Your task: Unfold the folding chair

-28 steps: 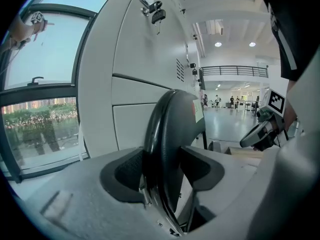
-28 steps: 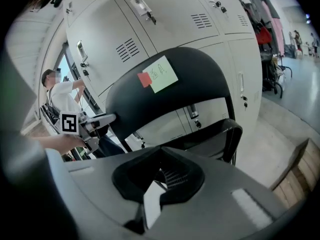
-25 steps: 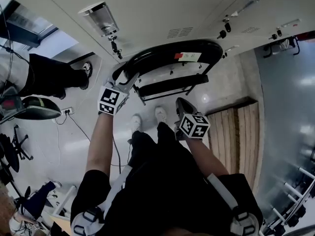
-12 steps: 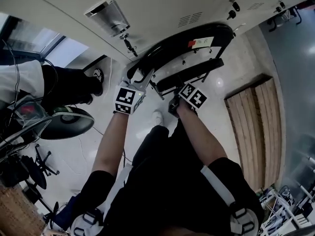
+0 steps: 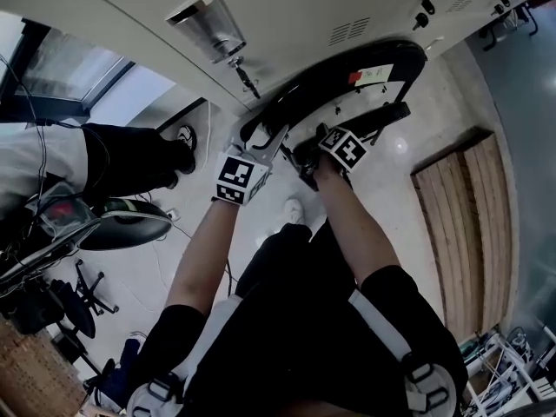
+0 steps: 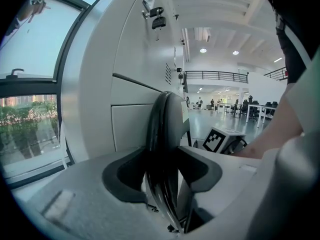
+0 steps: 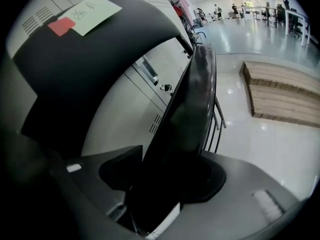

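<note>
The left gripper [image 5: 261,139] pinches the curved upper edge of the black folding chair [image 5: 343,69] between its dark pads; its jaws have just been closing on that edge. Just beside it, the right gripper [image 5: 306,156] points steeply down and clamps the chair's black seat panel [image 7: 195,99], which fills the gap between jaws that have also just been closing. The chair stands close in front of pale grey metal lockers [image 5: 304,7] on a glossy pale floor [image 5: 408,159].

The hand-held gripper [image 7: 172,173], jaws just closing, clamps the folding chair [image 7: 192,99] by its seat.
</note>
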`<move>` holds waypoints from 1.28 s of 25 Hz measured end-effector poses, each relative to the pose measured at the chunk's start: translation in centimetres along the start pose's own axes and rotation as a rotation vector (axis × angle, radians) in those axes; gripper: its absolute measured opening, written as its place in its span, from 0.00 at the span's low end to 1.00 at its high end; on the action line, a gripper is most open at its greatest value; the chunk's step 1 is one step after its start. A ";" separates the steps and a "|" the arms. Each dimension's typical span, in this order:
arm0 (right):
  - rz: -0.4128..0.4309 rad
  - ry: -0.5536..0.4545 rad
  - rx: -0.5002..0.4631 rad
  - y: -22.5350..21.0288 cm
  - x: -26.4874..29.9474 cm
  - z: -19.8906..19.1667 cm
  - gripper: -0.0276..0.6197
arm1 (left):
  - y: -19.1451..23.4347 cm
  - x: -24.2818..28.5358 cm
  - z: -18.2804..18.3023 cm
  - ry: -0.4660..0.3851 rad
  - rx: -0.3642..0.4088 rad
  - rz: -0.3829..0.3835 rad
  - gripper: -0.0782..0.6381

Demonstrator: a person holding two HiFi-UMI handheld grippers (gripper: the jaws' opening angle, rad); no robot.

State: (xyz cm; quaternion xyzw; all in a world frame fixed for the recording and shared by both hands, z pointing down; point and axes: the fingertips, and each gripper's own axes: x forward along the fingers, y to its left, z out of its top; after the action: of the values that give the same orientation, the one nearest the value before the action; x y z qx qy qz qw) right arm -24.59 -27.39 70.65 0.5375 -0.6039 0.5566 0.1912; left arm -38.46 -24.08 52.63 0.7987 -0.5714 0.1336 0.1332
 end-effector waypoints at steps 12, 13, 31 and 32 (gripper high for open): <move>0.046 -0.027 0.041 -3.0 -2.2 -1.0 0.35 | -4.5 0.0 -0.3 -0.020 0.036 -0.147 0.36; 0.052 -0.029 0.042 -3.3 -2.5 -1.1 0.35 | -5.2 0.2 -0.5 -0.014 0.038 -0.168 0.36; 0.198 0.019 0.183 -12.6 -7.3 -5.4 0.31 | -9.2 -0.4 -1.6 -0.024 -0.061 -0.228 0.30; 0.205 0.024 0.189 -13.3 -7.5 -5.7 0.31 | -9.5 -0.5 -1.7 -0.027 -0.060 -0.225 0.30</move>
State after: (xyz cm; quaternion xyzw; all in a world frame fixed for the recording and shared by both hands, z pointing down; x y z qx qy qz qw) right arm -12.62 -16.48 72.33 0.4822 -0.5980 0.6340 0.0889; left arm -29.72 -20.10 53.43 0.8553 -0.4834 0.0898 0.1636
